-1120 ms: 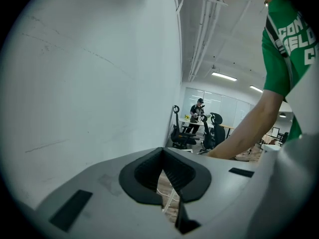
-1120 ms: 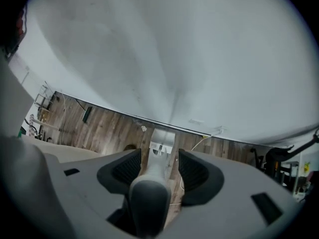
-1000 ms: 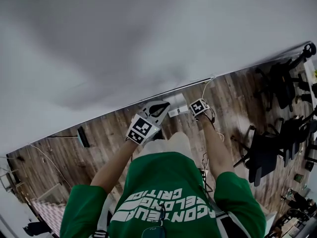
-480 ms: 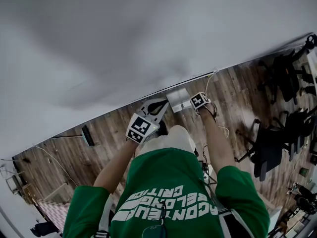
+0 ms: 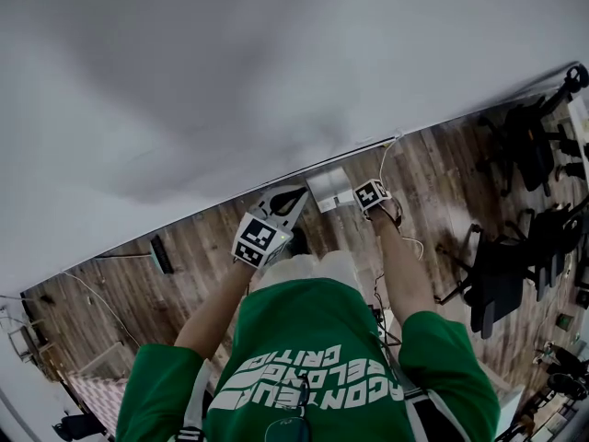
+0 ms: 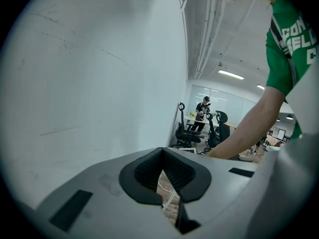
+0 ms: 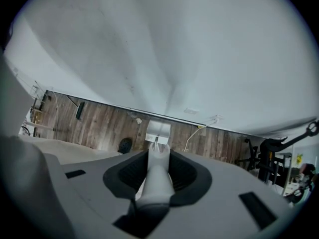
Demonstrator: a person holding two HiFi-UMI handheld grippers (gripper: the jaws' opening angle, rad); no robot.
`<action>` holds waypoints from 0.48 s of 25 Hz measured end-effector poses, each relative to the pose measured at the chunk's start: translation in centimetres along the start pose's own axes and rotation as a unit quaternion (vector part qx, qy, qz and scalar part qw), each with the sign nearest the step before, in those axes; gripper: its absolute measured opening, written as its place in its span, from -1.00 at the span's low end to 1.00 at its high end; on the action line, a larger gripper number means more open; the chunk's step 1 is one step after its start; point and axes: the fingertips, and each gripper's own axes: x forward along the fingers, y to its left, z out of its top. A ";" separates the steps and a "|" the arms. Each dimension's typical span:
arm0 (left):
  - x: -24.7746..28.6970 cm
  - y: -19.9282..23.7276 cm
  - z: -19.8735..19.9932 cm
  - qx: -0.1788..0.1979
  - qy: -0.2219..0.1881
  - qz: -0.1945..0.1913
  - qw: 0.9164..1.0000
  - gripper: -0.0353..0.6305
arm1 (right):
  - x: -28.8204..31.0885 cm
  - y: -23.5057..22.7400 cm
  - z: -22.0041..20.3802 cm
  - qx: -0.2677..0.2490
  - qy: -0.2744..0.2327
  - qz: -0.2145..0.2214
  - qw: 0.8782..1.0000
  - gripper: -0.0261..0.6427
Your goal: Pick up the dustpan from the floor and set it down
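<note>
Two grippers are in play, but only the right gripper (image 5: 366, 198) is working. It points straight down and its jaws have just been closing, with the pale handle of the dustpan (image 5: 329, 188) between them. In the right gripper view the pads are clamped on that handle (image 7: 158, 176), which runs down to the grey pan (image 7: 158, 132). The pan sits at the foot of the wall (image 5: 276, 63), its back edge against or just beside the skirting; whether it has left the wooden floor (image 5: 442, 182) cannot be told. The left gripper (image 5: 293, 199) hovers near the wall beside the pan, its jaws together at the tips on nothing (image 6: 162, 151). By my reading the grasp is made and the lift comes next. That calls for a straight pull upward with the grip firm, so the long handle does not swing the pan, and then a move away from the wall to a bare stretch of floor. The wall blocks any travel beyond the pan, and a white cable (image 5: 382, 159) trails along its base just beside the pan and could snag a corner. Along the wall to one side lies a dark flat object (image 5: 161, 254). Well out from the wall on the other side stand office chairs (image 5: 515, 155). The open boards directly out from the wall, towards the person, look like the freest room.
</note>
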 end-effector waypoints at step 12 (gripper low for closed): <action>0.6 -4.1 0.8 0.008 0.003 0.004 1.000 -0.90 | -1.8 0.1 -6.9 -0.001 -0.045 0.009 0.999 -0.57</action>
